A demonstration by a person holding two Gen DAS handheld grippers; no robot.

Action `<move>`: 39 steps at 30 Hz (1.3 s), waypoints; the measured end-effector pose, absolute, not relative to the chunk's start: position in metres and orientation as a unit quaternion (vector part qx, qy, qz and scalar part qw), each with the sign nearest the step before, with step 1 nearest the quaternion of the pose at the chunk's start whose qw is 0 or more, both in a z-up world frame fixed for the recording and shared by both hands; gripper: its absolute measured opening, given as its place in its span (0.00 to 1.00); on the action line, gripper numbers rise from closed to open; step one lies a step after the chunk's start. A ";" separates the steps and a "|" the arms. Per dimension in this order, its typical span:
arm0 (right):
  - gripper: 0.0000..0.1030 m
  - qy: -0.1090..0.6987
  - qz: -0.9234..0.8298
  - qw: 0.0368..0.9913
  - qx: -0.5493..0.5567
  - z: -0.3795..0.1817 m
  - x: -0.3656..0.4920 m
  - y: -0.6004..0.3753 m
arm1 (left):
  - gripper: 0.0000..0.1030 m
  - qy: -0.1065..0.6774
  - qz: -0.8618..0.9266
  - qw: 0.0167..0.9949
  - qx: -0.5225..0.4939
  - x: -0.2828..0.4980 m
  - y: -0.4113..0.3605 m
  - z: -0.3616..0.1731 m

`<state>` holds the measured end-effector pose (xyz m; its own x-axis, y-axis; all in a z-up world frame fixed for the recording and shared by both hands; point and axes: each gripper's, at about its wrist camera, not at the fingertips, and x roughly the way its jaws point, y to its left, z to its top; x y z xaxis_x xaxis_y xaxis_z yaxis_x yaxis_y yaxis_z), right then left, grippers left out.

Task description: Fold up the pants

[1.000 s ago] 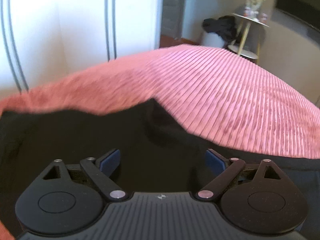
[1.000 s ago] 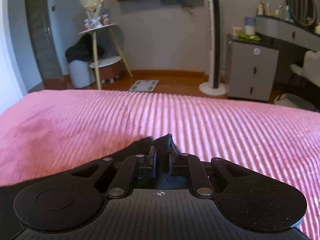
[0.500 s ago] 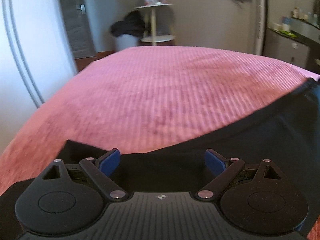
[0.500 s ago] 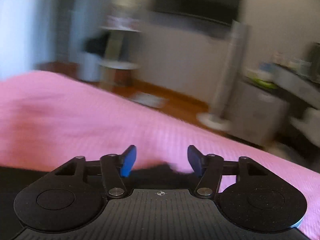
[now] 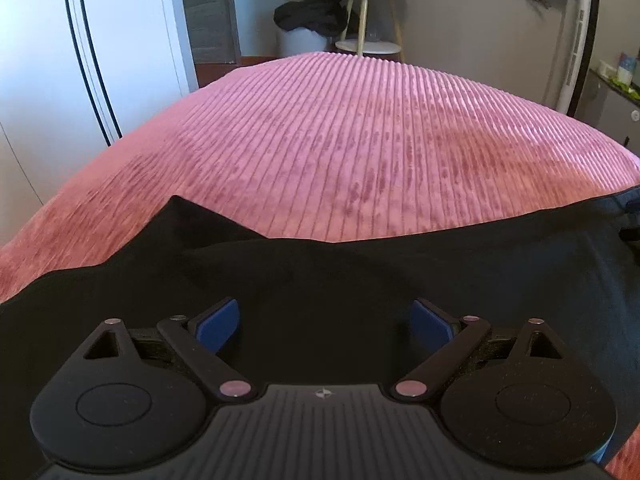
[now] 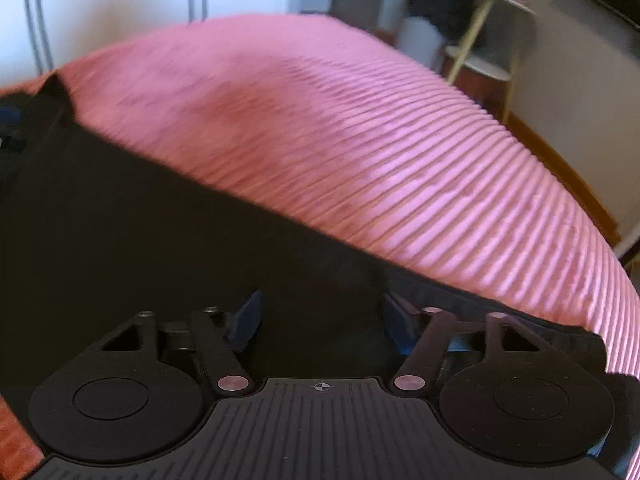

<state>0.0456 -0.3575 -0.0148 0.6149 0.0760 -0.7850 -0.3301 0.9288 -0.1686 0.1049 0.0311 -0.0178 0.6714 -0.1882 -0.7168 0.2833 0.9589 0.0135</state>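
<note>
Black pants [image 5: 320,272] lie spread on a pink ribbed bedcover [image 5: 360,140], filling the near part of both wrist views. My left gripper [image 5: 326,320] hovers over the dark cloth, open, its blue pads [image 5: 218,324] wide apart with nothing pinched. In the right wrist view the pants [image 6: 160,220] run from the far left to the near right across the bedcover [image 6: 380,140]. My right gripper [image 6: 322,320] stands open above them. Its jaws are closing a little, and the cloth lies under the gap without the pads pressing on it.
A white wardrobe [image 5: 100,60] stands left of the bed. Beyond the foot are a round side table [image 5: 368,12], a pale basket heaped with dark clothes [image 5: 308,20] and a white tower fan [image 5: 576,40]. Pink cover stretches bare past the pants.
My right gripper, shut on a fold of the pants a second ago, has let go and opened, then rolled and swung over the cloth. The left gripper stayed open while its view turned.
</note>
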 end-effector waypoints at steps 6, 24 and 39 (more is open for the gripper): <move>0.03 0.426 0.103 0.881 -0.177 -0.018 0.034 -0.342 | 0.93 0.420 -0.109 0.899 -0.056 0.114 0.046 -0.011; 0.53 0.381 -0.019 0.924 0.015 0.014 0.016 -0.370 | 0.96 0.490 -0.075 0.865 -0.082 0.159 0.017 0.002; 0.72 0.428 0.124 0.878 -0.175 -0.005 0.052 -0.372 | 0.96 0.369 -0.333 0.832 0.245 0.152 -0.007 -0.026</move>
